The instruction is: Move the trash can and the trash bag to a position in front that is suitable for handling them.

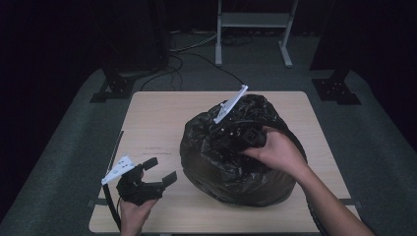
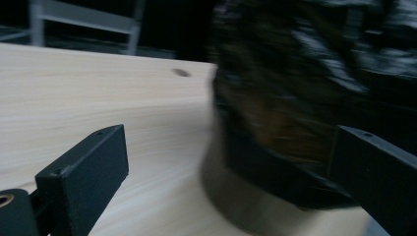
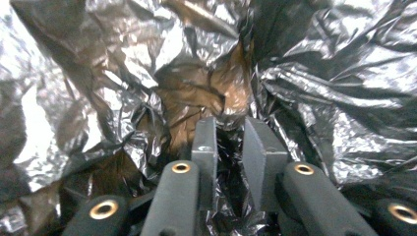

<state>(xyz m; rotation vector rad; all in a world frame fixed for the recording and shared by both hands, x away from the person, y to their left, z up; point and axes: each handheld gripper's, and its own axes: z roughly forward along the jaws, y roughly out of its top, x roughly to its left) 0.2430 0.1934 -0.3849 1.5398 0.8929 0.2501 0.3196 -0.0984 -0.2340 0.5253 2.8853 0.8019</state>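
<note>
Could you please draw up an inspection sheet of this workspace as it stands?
Surface: light wooden table, bare around the bag.
Job's things: bulging, crinkled black plastic bag lying on the table's right half.
Clutter: nothing seen.
Grippers: left hand-held gripper low over the near-left table, jaws open, nothing between them; right hand-held gripper on top of the bag, jaws nearly together pinching a fold of plastic.
Cables: black cable trailing at the table's left edge; more cables on the floor beyond.
Surroundings: grey carpet, white metal frame, dark stands.

Glossy crinkled plastic bag (image 1: 231, 162), pale wood table (image 1: 157, 123)
</note>
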